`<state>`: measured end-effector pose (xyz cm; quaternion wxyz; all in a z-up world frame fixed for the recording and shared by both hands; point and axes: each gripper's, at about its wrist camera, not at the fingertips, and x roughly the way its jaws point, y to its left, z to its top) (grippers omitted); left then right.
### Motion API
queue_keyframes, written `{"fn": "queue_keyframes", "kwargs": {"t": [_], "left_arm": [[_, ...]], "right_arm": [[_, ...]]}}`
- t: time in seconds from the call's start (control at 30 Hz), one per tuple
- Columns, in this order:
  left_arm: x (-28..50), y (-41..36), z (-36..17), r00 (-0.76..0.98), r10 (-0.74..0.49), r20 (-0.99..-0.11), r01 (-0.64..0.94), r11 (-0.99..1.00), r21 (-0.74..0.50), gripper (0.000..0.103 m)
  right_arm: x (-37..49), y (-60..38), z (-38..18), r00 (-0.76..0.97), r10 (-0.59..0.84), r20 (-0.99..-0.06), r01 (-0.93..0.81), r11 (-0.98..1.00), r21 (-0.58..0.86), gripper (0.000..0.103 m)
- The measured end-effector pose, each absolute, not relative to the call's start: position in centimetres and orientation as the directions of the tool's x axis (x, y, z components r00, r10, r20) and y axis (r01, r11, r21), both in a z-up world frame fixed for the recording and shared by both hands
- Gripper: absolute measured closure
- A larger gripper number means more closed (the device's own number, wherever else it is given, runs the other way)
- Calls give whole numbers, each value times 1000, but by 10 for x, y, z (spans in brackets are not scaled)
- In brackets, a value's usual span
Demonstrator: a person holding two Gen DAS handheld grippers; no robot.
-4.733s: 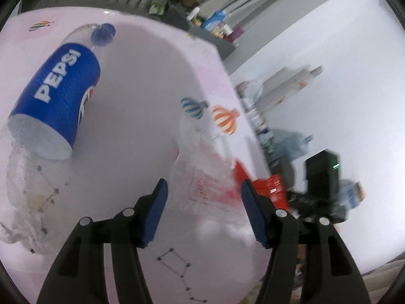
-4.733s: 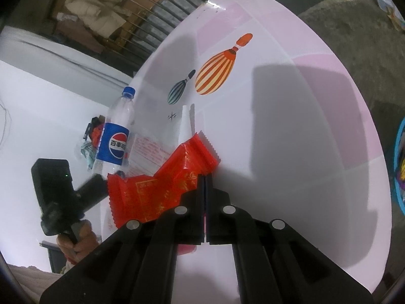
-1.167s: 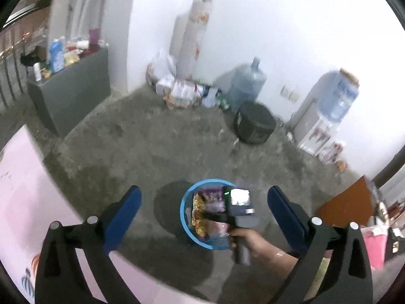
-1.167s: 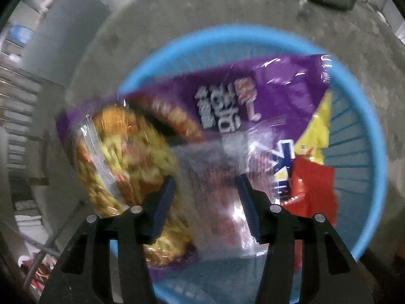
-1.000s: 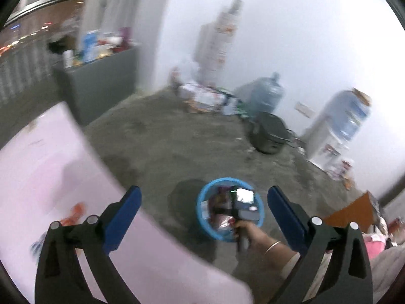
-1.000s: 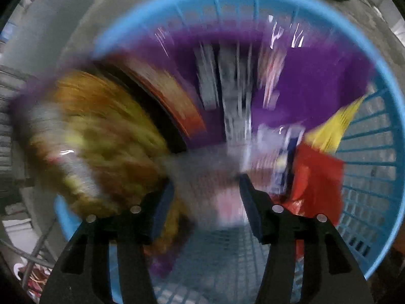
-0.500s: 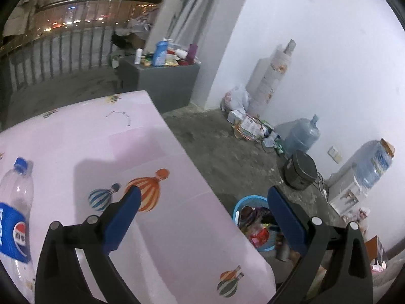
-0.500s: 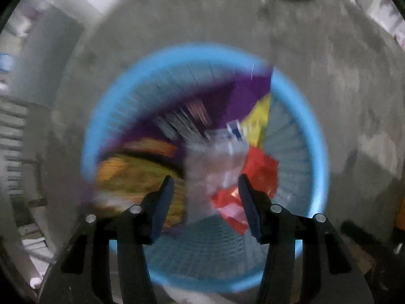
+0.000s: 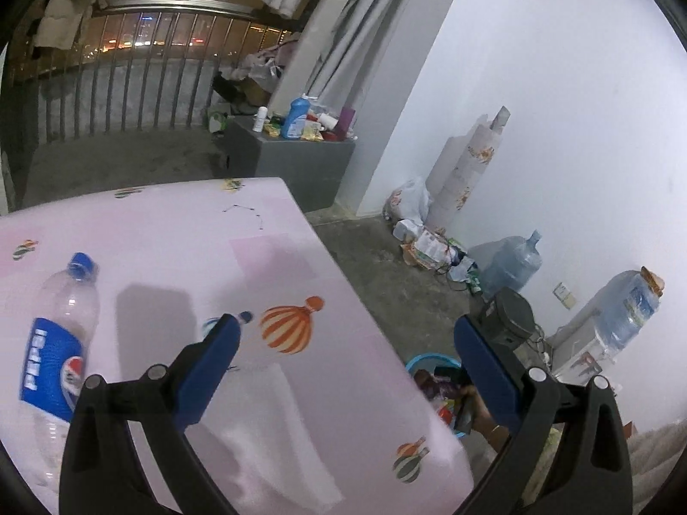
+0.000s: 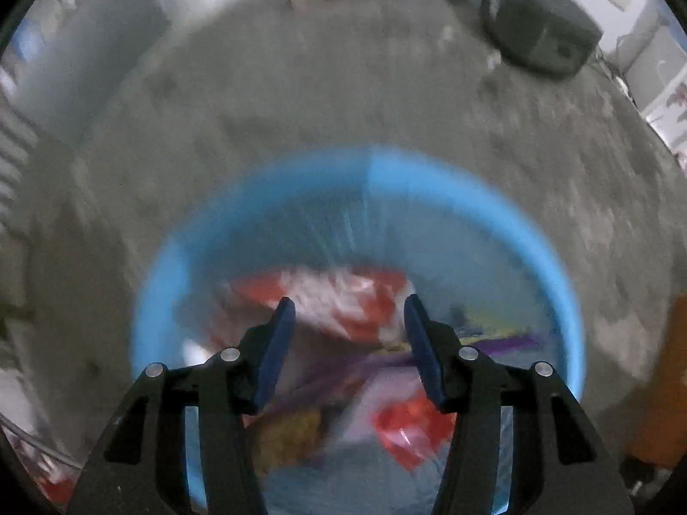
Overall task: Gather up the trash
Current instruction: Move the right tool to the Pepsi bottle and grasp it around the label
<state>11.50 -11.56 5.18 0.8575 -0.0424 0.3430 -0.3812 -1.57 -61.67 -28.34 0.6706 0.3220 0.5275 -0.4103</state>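
In the left wrist view my left gripper (image 9: 345,343) is open and empty above the pink table (image 9: 275,257). A Pepsi bottle (image 9: 58,352) lies on the table to its left. The blue trash basket (image 9: 429,362) stands on the floor beyond the table's right edge. In the right wrist view my right gripper (image 10: 350,322) is open and empty above the basket (image 10: 472,197). Red wrappers (image 10: 343,296), a purple bag (image 10: 493,343) and other trash lie inside it; the view is blurred.
A grey cabinet (image 9: 300,159) with bottles stands behind the table. Water jugs (image 9: 511,266), a black pot (image 9: 511,317) and rolled paper (image 9: 468,171) line the white wall. A railing (image 9: 129,77) runs at the back. The black pot (image 10: 536,38) shows beyond the basket.
My left gripper has swung from the floor and basket back over the table, so the Pepsi bottle came into view. My right gripper has pulled up and back from the basket, open.
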Motion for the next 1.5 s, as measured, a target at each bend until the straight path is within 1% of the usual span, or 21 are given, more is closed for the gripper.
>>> {"fn": "queue_keyframes", "kwargs": {"t": [0.07,0.17,0.27,0.37,0.4,0.47,0.57,0.6,0.67,0.8,0.87,0.97,1.07,1.17,1.23,1.3,1.43,1.5], "left_arm": [[116,-107,54,499,-655,-567,612,730,-305,5],[118,-94,56,530,-635,-562,596,750,-287,5],[122,-81,59,553,-627,-549,579,762,-289,5],[121,-67,64,580,-619,-529,552,777,-303,5],[120,-61,65,587,-619,-523,547,779,-308,5],[117,-53,66,599,-614,-513,538,784,-311,5],[115,-39,65,617,-599,-510,521,797,-306,5],[113,-33,64,624,-593,-510,514,802,-304,5],[111,-25,60,627,-586,-514,504,808,-306,5],[104,-9,52,627,-573,-528,497,816,-296,5],[96,1,49,631,-564,-532,500,820,-277,5],[87,16,43,639,-549,-538,503,828,-247,5],[82,28,34,645,-533,-547,499,837,-226,5],[81,45,23,654,-514,-555,470,851,-233,5],[82,60,13,643,-514,-568,444,854,-270,5],[81,72,6,642,-509,-573,427,858,-284,5],[80,103,-4,660,-470,-586,390,881,-268,5],[81,121,-8,664,-455,-593,361,890,-278,5]], "right_arm": [[-22,-611,-298,62,-197,-979,900,435,-31,52],[-42,-608,-273,165,-247,-955,925,375,62,52],[-54,-609,-218,259,-370,-892,920,376,111,52],[-67,-602,-144,380,-480,-791,896,402,187,49],[-73,-595,-113,436,-512,-740,877,425,223,48],[-80,-575,-70,523,-534,-664,836,471,281,44],[-81,-537,-12,650,-502,-571,745,573,343,40],[-79,-519,6,692,-465,-553,701,617,358,40],[-72,-489,20,746,-379,-548,627,678,385,39],[-49,-423,26,801,-115,-587,448,766,461,38],[-37,-388,22,790,-5,-613,374,797,474,38],[-17,-344,7,753,192,-629,253,799,546,38],[12,-302,5,704,378,-601,132,762,634,38],[54,-250,4,616,518,-593,77,710,700,38],[79,-225,-6,541,600,-590,75,664,744,38],[104,-194,-16,468,650,-599,93,637,765,38],[139,-134,-20,374,674,-637,80,661,746,38],[149,-117,-29,335,677,-655,88,670,737,37]]}}
